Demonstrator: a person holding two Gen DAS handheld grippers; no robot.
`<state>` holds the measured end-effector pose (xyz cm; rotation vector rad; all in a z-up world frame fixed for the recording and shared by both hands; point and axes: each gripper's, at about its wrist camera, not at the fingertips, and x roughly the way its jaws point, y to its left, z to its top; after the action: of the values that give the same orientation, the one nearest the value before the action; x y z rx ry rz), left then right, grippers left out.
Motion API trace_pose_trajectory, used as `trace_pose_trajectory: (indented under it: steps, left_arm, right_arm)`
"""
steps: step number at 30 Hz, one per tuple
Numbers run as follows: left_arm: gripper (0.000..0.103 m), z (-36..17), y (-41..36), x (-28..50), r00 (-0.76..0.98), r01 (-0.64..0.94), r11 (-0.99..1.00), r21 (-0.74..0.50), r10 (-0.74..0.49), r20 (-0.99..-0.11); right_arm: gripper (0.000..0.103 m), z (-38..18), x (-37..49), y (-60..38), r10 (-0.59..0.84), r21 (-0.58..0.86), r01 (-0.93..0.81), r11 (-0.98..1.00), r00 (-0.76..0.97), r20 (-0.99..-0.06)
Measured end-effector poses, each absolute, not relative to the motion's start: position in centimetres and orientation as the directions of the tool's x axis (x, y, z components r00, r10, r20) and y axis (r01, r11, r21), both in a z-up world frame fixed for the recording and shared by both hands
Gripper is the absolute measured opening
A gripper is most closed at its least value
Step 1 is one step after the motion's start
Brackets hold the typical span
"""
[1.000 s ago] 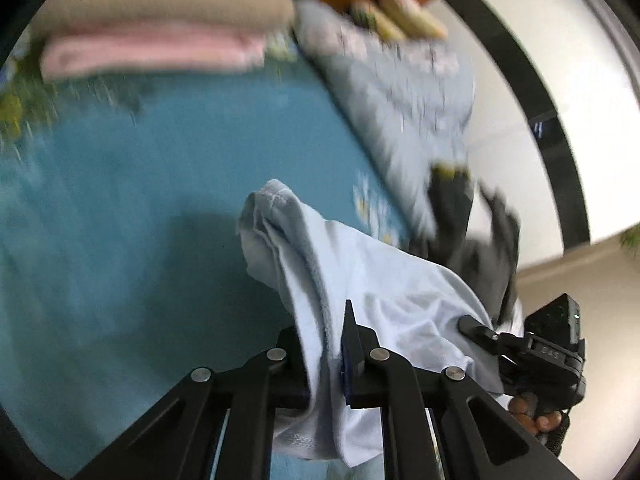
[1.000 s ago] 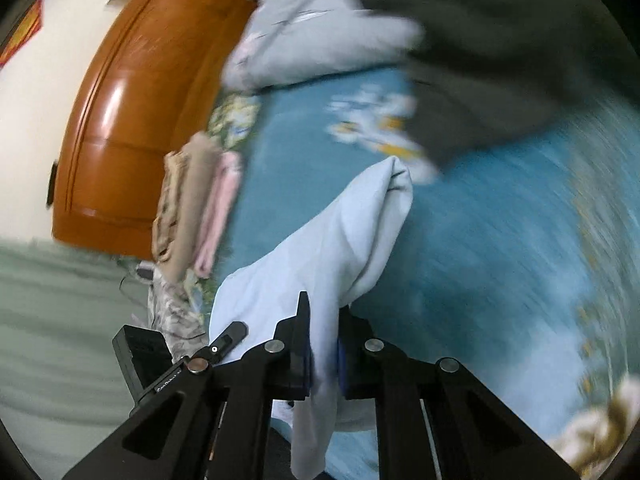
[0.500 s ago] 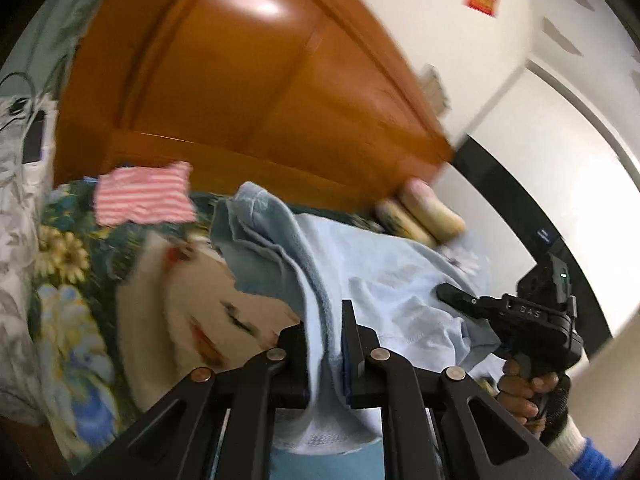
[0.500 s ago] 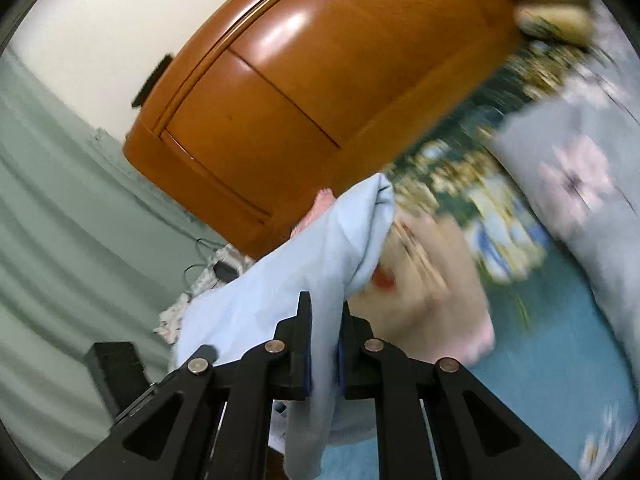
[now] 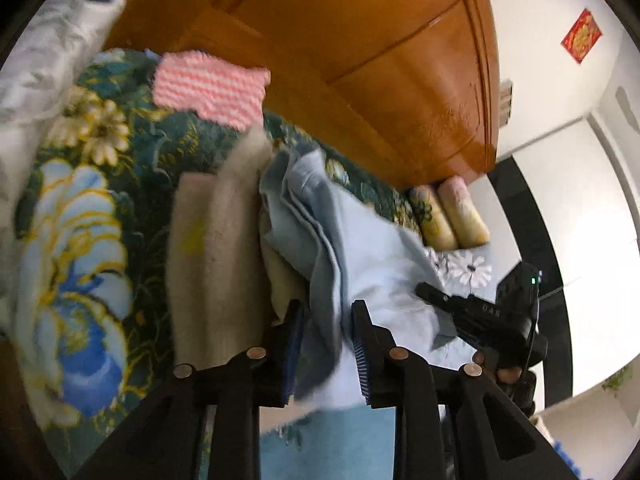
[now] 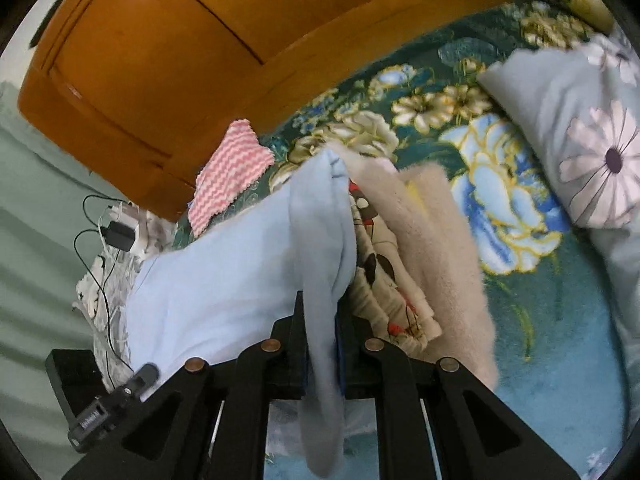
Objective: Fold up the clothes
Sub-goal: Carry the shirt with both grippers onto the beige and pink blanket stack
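Blue garment [image 6: 224,280] edge pinched by right gripper [image 6: 322,344]; left gripper [image 5: 326,344] parted.

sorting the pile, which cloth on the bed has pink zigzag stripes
The small pink-and-white zigzag cloth lying flat by the wooden headboard; the others are plain blue or beige.

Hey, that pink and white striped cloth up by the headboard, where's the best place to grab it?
Pinch the pink striped cloth at its near corner or free edge, coming in low from the bed side. It lies flat on the floral blanket, close to the wooden headboard, which blocks the far side.
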<state>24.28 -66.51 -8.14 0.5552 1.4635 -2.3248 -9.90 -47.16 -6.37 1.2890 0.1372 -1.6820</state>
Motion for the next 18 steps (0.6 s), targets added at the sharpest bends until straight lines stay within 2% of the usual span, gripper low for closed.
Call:
trace_pose_trajectory:
  steps: [4,7,9,12,14,16,18]
  left_arm:
    - [0.027,-4.8,-65.4,23.6,-0.865,0.475,-0.522,-0.708,-0.127,-0.486]
    - [0.027,-3.6,-64.2,21.9,-0.816,0.533,-0.619,-0.577,-0.196,-0.543]
    - [0.028,-4.4,-63.6,20.8,-0.776,0.556,-0.663,-0.501,-0.199,-0.599]
    - [0.028,-6.8,-63.7,19.7,-0.749,0.569,-0.656,-0.496,-0.165,-0.642]
    - [0.029,-7.6,-63.9,19.7,-0.752,0.569,-0.641,-0.516,-0.15,-0.642]
    - [0.033,-7.5,-63.9,20.3,-0.756,0.57,-0.633,-0.524,-0.156,-0.636]
    - [0.046,-7.8,-63.7,21.1,-0.749,0.586,-0.621,-0.521,-0.169,-0.641]
  right_arm:
    - [0.012,-4.9,-8.2,-46.7,-0.618,0.359,0.777,-0.517,-0.049,-0.785]
    - [0.013,-3.8,-7.0,-46.4,-0.621,0.296,0.804,-0.516,-0.112,-0.776]
    - [0.013,-3.0,-6.1,-46.2,-0.623,0.253,0.819,-0.515,-0.154,-0.767]
    - [0.021,-3.3,-5.2,-46.4,-0.607,0.214,0.831,-0.513,-0.175,-0.775]
    - [0.021,-4.6,-5.5,-46.6,-0.573,0.201,0.82,-0.536,-0.179,-0.799]
    - [0.021,-5.4,-6.2,-46.2,-0.558,0.209,0.792,-0.574,-0.191,-0.807]
    - [0.022,-5.2,-6.9,-45.3,-0.559,0.215,0.761,-0.612,-0.224,-0.798]
